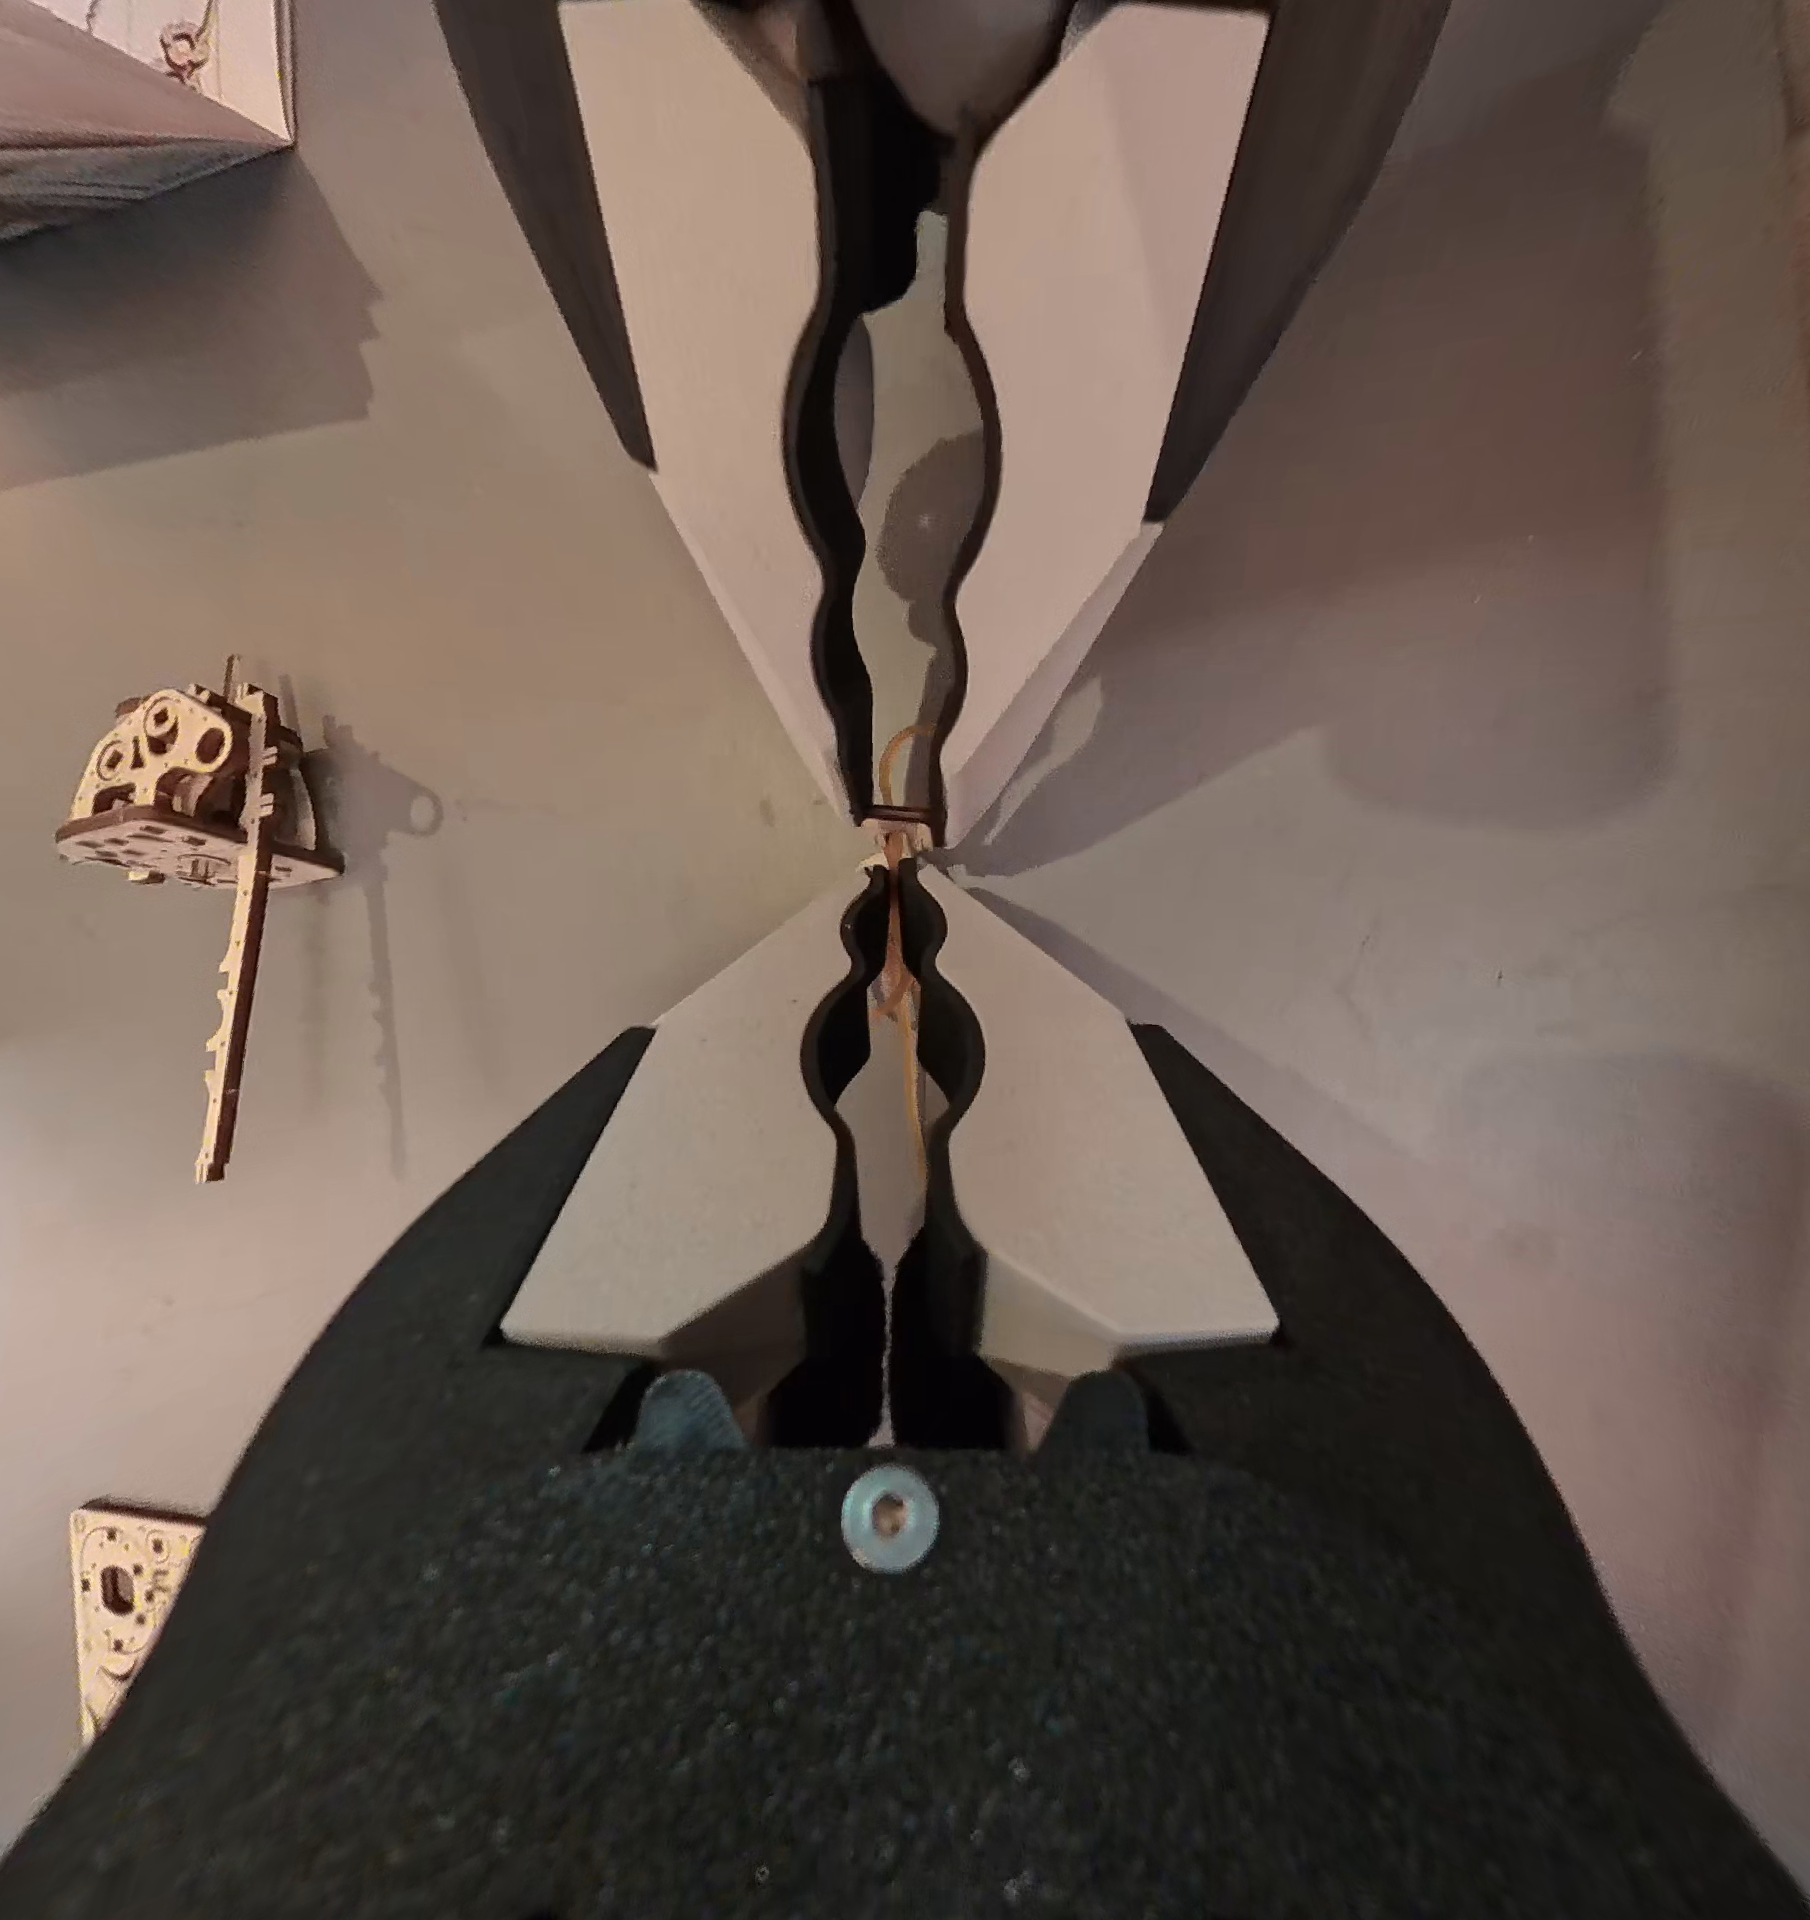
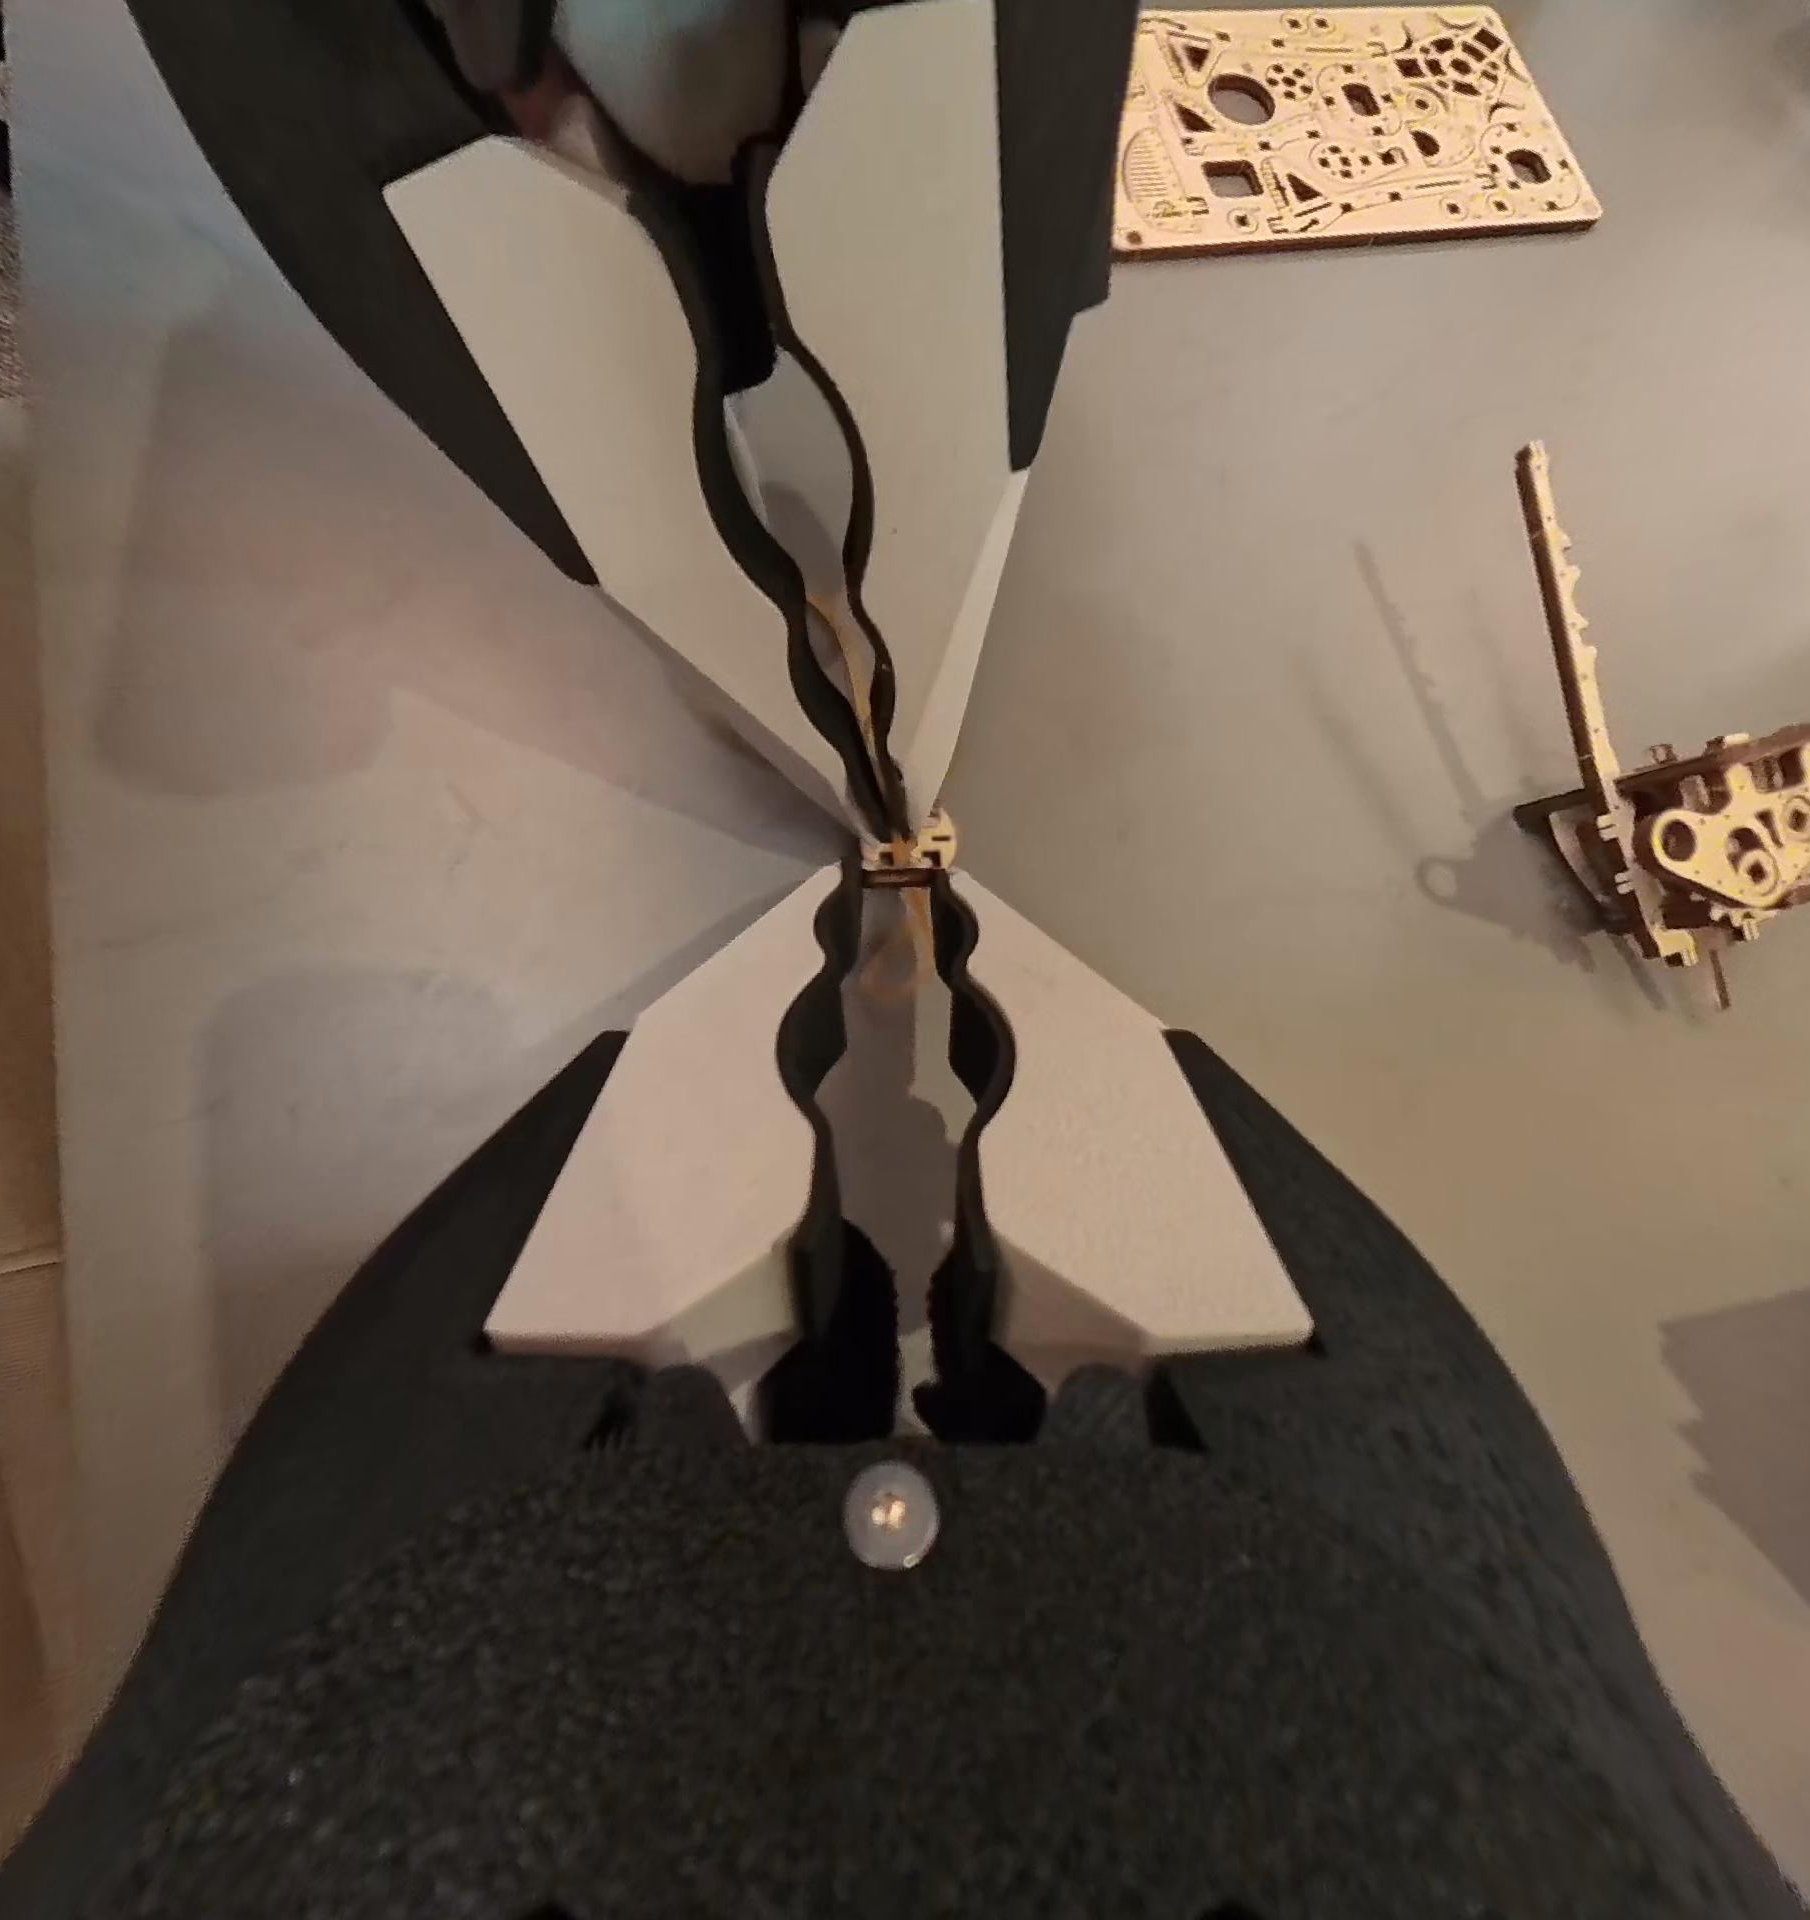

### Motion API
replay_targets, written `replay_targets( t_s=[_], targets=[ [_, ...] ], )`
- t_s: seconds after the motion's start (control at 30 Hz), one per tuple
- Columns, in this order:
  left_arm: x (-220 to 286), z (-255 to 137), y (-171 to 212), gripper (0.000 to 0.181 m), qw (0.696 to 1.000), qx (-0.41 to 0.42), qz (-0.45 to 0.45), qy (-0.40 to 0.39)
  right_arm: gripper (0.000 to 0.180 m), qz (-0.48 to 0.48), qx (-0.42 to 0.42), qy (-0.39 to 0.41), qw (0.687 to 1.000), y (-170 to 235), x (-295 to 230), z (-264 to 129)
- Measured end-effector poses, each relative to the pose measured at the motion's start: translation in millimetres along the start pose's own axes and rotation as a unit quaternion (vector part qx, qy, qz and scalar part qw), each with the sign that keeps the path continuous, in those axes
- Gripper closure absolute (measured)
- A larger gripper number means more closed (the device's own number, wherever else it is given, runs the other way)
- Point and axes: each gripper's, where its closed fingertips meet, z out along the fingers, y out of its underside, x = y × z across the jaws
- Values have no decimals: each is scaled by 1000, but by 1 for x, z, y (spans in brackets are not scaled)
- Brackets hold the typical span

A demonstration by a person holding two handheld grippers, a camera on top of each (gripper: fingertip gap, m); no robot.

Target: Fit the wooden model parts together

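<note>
Table (image 2: 1296, 727): plain grey. Gripper fingers (image 2: 672, 1195): white shells, black wavy pads, black textured body. Wooden model (image 2: 1701, 831): pale tan, dark-brown edges, round cut-outs. Wooden sheet (image 2: 1348, 125): pale tan, lacy dark-outlined cut-outs. Rubber band (image 1: 916, 1091): yellow-tan.

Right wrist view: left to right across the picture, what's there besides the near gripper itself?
Small wooden part pinched between the two grippers' tips → wooden parts sheet lying flat at the top → half-built wooden model with its long toothed strip, standing apart on the table.
</note>
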Motion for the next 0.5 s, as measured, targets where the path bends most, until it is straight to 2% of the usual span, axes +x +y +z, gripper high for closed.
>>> replay_targets(
  t_s=[0.5],
  targets=[
    [-2, 4, 6, 181, 1000, -7, -2, 2, 167, -17, -69, -17, 997, 5, 3, 13]
  ],
)
